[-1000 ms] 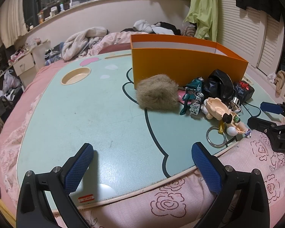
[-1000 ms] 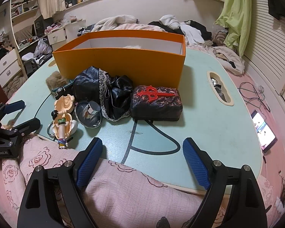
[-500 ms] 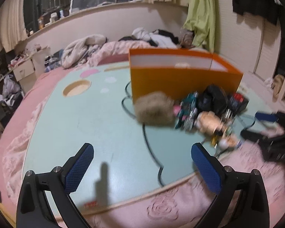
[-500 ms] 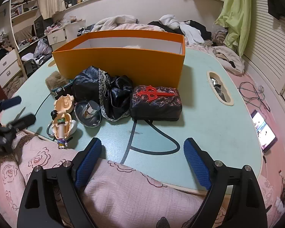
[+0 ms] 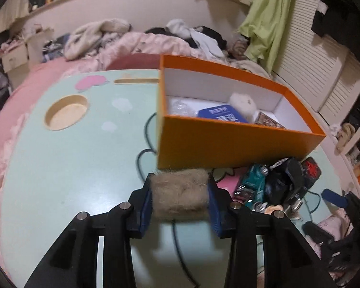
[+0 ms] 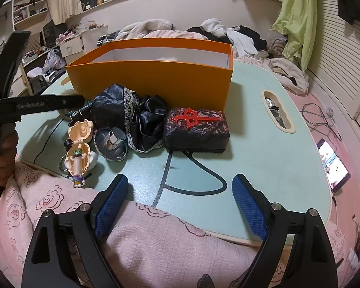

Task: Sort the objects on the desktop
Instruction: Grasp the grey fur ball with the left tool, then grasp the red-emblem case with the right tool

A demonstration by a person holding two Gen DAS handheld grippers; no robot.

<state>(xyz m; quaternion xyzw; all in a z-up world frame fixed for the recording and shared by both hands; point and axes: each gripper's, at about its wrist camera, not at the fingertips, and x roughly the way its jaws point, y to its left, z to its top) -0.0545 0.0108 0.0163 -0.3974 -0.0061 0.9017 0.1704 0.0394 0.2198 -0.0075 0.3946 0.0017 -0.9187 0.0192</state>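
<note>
The left claw [image 5: 180, 200] is clamped on a brown fur ball [image 5: 180, 195], squeezed between both blue pads and lifted off the desk [image 5: 72, 168]. Just ahead of it stands the orange box [image 5: 228, 141], open on top; inside lie a blue tin [image 5: 222, 117], a white puff [image 5: 242, 104], a patterned card box [image 5: 267, 122] and something clear at the near-left corner. To the right of that claw, against the box front, sit a teal toy car [image 5: 253, 183] and a black pouch [image 5: 285, 180].

The right claw [image 6: 180, 206] is spread apart and holds nothing, low over the pink quilt [image 6: 156, 244] at the desk's near edge. Ahead of it rests a dark case with a red emblem [image 6: 195, 129]. Ahead and left are the black pouch, a metal dish [image 6: 111, 147] and a cream doll shell [image 6: 78, 148].
</note>
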